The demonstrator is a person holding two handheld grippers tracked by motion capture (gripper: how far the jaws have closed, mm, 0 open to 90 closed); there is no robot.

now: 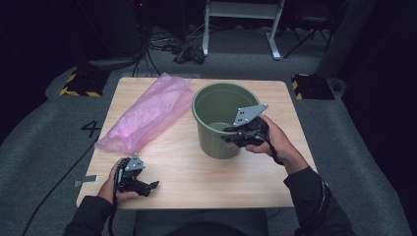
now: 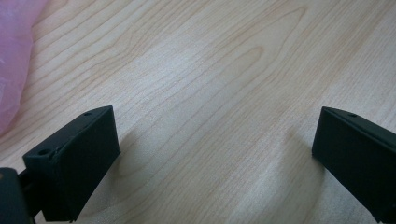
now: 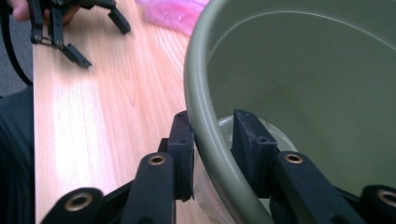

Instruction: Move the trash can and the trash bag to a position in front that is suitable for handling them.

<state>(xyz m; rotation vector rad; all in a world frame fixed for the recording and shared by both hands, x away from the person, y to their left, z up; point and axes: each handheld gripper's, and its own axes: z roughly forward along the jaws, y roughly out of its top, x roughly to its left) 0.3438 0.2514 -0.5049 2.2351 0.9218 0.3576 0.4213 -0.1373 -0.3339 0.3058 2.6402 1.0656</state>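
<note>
A: Bin [image 1: 219, 120], the olive-green one, stands upright mid-table, with its near-right rim between the right gripper [image 1: 235, 132] jaws: one outside, one inside.

B: Clamped?

A: Nearly; the outer pad touches the wall, the inner one I can't tell. The left gripper [image 1: 147, 186] rests wide open and empty, well apart from it, nearer the pink bag [image 1: 142, 115].

A: Green bin [image 3: 299, 70]: what is cut off?
B: Far rim and right wall, at the right gripper view's twelve and three o'clock edges; its floor is partly hidden behind the jaws.
A: Pink bag [image 2: 11, 60]?
B: Cropped at the left gripper view's nine o'clock edge.
</note>
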